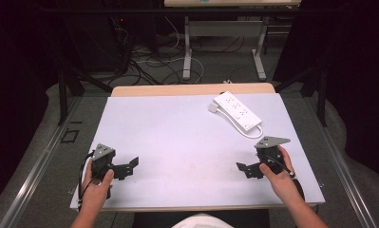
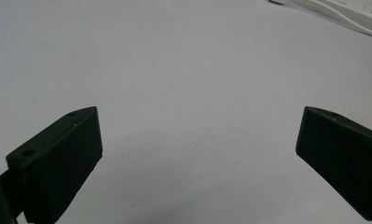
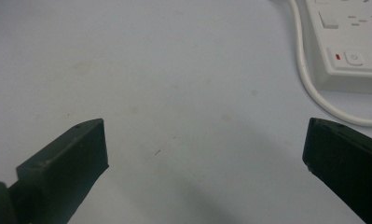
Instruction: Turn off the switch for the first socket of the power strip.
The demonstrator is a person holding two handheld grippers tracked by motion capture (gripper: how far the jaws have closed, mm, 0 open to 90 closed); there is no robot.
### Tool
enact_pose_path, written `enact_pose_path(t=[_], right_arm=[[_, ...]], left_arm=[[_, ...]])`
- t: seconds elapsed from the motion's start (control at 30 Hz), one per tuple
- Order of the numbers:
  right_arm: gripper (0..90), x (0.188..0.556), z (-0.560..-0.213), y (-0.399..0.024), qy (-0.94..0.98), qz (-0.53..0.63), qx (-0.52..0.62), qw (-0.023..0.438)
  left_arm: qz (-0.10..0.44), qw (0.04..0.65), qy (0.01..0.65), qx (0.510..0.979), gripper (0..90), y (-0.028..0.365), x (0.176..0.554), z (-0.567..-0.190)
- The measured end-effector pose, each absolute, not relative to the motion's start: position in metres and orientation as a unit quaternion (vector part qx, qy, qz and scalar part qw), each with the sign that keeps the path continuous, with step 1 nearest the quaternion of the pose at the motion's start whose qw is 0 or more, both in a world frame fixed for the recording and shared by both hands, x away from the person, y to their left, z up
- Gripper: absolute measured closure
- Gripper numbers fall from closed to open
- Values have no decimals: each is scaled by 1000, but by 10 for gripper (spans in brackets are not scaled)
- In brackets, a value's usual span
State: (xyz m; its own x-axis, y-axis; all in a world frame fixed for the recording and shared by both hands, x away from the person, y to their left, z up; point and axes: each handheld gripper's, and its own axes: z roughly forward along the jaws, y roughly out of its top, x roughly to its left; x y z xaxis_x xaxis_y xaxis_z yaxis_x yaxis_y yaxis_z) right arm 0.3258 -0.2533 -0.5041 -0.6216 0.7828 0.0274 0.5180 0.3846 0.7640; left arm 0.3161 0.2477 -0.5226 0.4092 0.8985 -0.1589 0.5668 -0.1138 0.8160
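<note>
A white power strip (image 1: 237, 111) lies at an angle at the table's far right, its white cable (image 1: 254, 133) looping at its near end and a small white plug (image 1: 213, 107) beside its far end. My left gripper (image 1: 126, 167) is held low at the near left, open and holding nothing. My right gripper (image 1: 247, 169) is open at the near right, a short way in front of the strip. In the left gripper view the gripper (image 2: 200, 135) has wide-apart jaws over bare table, with the strip (image 2: 342, 10) far off. In the right gripper view the gripper (image 3: 204, 144) is also wide, the strip (image 3: 351, 42) and cable (image 3: 314, 88) ahead to the right.
A white mat (image 1: 177, 137) covers the wooden table, whose bare edge (image 1: 192, 89) shows at the far side. Behind it stand another table's metal legs (image 1: 187, 52) among loose floor cables (image 1: 149, 64). Dark curtains close both sides.
</note>
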Motion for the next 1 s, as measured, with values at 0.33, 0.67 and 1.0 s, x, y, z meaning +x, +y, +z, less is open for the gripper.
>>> enact_pose_path(t=[0.33, 0.67, 1.0], right_arm=[[0, 329, -520, -269, 790, 399, 430, 177], [0, 332, -535, -289, 768, 387, 465, 211], [0, 335, -546, -297, 764, 379, 481, 203]], left_arm=[[193, 430, 507, 722, 1, 247, 316, -523], [193, 433, 504, 722, 1, 248, 316, -523], [192, 432, 502, 724, 1, 248, 316, -524]])
